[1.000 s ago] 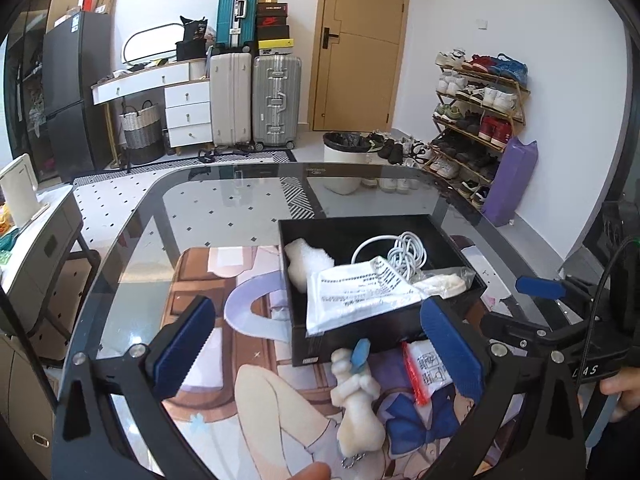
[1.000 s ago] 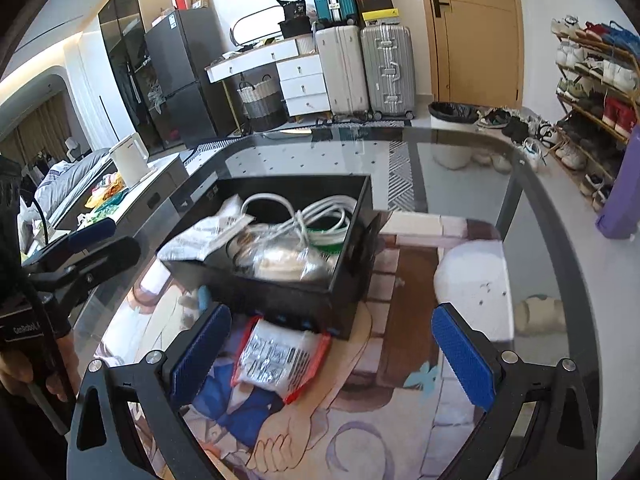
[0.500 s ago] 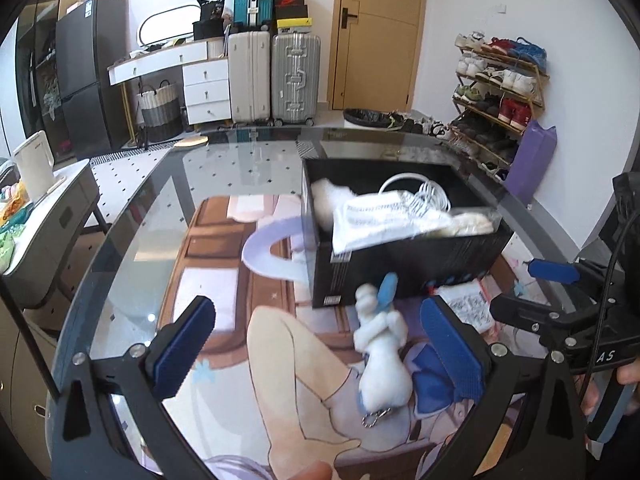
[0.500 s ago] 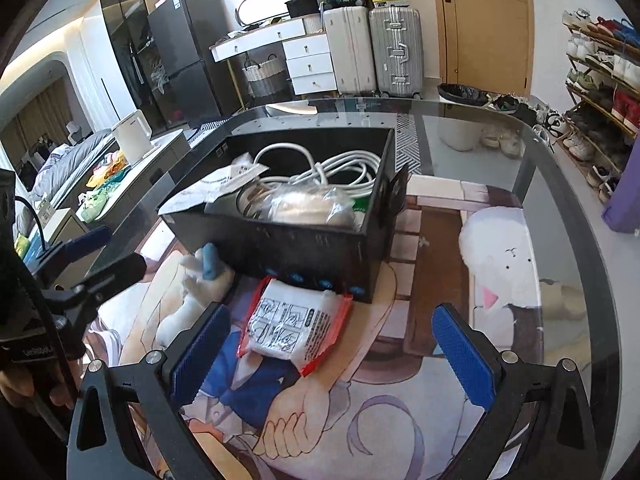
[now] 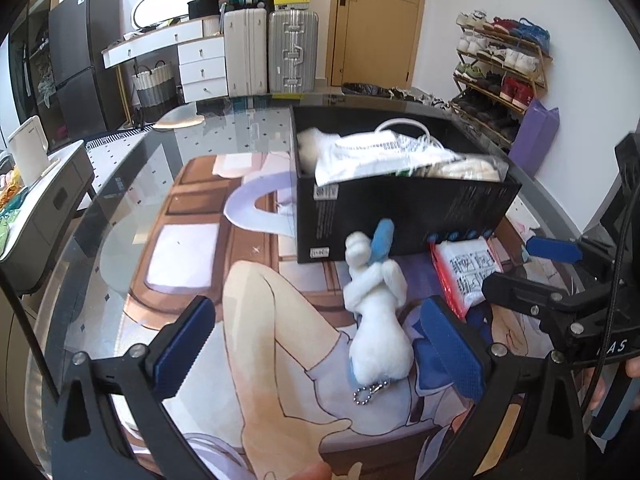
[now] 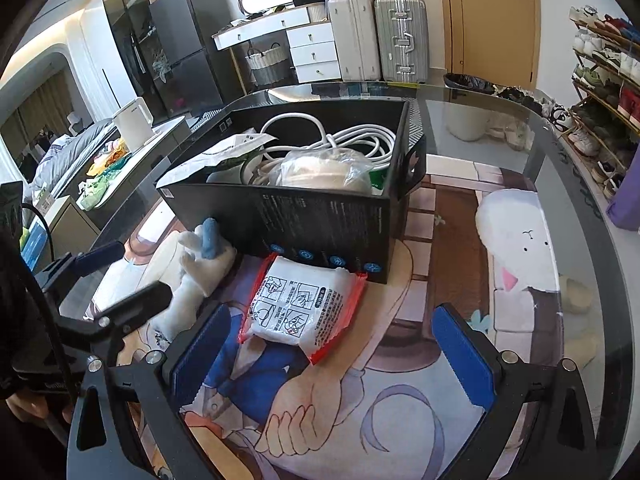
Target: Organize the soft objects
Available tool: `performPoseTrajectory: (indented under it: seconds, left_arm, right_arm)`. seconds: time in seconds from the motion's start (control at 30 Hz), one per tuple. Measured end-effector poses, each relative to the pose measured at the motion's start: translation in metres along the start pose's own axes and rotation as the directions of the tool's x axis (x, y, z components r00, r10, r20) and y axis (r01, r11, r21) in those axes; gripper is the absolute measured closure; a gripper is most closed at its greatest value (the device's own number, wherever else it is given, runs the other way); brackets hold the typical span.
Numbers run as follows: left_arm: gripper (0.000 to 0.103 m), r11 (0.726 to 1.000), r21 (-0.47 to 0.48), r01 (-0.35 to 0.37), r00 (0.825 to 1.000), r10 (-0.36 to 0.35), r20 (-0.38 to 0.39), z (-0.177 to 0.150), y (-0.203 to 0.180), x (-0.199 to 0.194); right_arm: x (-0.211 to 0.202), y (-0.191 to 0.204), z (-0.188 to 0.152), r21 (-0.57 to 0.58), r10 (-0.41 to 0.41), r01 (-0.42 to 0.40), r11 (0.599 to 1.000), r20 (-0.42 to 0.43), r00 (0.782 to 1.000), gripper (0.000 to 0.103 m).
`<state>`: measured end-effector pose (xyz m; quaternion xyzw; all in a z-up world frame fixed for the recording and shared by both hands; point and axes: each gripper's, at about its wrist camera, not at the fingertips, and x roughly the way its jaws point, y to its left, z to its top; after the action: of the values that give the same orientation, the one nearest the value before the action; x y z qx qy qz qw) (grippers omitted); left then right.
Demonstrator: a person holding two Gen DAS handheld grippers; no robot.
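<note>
Behind your glass-topped counter point(image 5: 120, 184), two ribbed hard-shell suitcases, one white point(image 5: 245, 52) and one silver point(image 5: 293, 51), are standing side by side against the wall, with a brown wooden door point(image 5: 376, 20) to their right. A wooden shoe rack point(image 5: 500, 76) is lining the right wall. A white electric kettle point(image 6: 134, 123) is sitting on a low cabinet at the left.

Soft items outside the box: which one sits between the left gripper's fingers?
The white plush keychain toy, lying in the open left gripper. The red-edged white packet lies further right, in front of the black box.
</note>
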<state>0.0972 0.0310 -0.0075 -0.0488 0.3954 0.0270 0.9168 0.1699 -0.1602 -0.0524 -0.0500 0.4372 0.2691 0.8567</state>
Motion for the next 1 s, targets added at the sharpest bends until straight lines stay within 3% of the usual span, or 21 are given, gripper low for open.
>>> performPoseTrajectory:
  seconds: [0.47, 1.0]
  left_arm:
    - [0.000, 1.000, 0.013, -0.023, 0.998, 0.024, -0.050, -0.005, 0.004, 0.009]
    - [0.000, 1.000, -0.006, -0.005, 0.997, 0.005, -0.072, -0.002, 0.007, 0.012]
  right_arm:
    - [0.016, 0.004, 0.000, -0.017, 0.002, -0.002, 1.000, -0.027, 1.000, 0.001]
    - [0.041, 0.017, 0.001, -0.104, -0.083, 0.074, 0.992, -0.081, 0.993, 0.001]
